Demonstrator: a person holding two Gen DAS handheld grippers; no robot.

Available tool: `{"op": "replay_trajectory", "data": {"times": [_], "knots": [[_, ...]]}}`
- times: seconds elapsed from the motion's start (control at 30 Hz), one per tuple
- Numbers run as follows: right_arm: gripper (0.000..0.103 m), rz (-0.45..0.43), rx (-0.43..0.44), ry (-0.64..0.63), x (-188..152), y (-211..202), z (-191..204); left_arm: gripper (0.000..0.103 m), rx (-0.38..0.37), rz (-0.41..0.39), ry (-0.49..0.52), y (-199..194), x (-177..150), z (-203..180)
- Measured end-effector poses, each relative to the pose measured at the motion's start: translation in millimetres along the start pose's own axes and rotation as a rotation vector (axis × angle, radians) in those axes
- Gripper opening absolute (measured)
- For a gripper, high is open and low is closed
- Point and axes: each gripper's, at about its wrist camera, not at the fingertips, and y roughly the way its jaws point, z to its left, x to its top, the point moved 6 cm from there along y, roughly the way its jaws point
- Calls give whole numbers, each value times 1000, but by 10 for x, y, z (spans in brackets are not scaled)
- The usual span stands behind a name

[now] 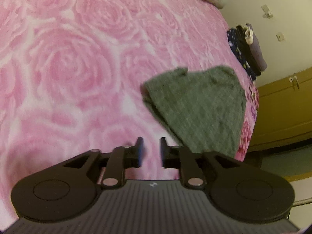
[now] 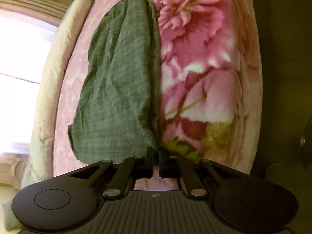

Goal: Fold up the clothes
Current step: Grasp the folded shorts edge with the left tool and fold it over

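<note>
A grey-green knit garment (image 1: 197, 107) lies folded on the pink rose-patterned bedspread (image 1: 78, 68), near the bed's right edge. My left gripper (image 1: 151, 146) hovers over the bedspread just left of the garment's near corner, open, with nothing between its fingers. In the right wrist view the same garment (image 2: 120, 78) stretches away as a long folded strip. My right gripper (image 2: 155, 154) is shut on the garment's near corner, with cloth pinched between its fingers.
A stack of dark folded clothes (image 1: 247, 50) sits at the far right edge of the bed. A yellow-brown cabinet (image 1: 282, 113) stands beside the bed. A pale quilt (image 2: 50, 74) lies along the bed's left side, next to a bright window (image 2: 19, 78).
</note>
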Motion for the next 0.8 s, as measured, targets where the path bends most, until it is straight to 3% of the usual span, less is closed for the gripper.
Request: {"op": "replay_trajectory", "data": {"times": [0.07,0.1,0.13,0.17,0.3,0.33,0.37,0.4,0.43,0.63,0.73,0.8], "knots": [[13,-11,9,5,14,-11,36,35,-23,-19,-17,39,139,17],[35,-30,12,20,18,-5,69,37,-36,-26,-27,66,208,25],[50,-49,15,35,23,0,101,38,-39,-27,-23,123,251,26],[51,-60,27,49,30,6,113,40,-42,-27,-18,181,294,26],[51,-65,23,40,31,111,160,41,-53,-27,-1,413,465,26],[50,-62,18,25,35,162,180,39,-51,-19,17,497,470,8],[49,-61,10,12,49,202,202,29,-58,-17,35,547,467,-24],[26,-59,1,-2,64,240,224,1,-65,-15,53,596,464,-55],[3,-48,-30,-18,78,259,219,2,-72,-19,61,583,449,-84],[2,-35,-46,-64,252,46,292,2,-134,-49,81,184,152,-262],[3,-8,-118,-69,297,65,201,6,-9,1,117,257,-65,-166],[5,-4,-136,-61,302,-26,84,3,55,26,94,306,-147,-10]]}}
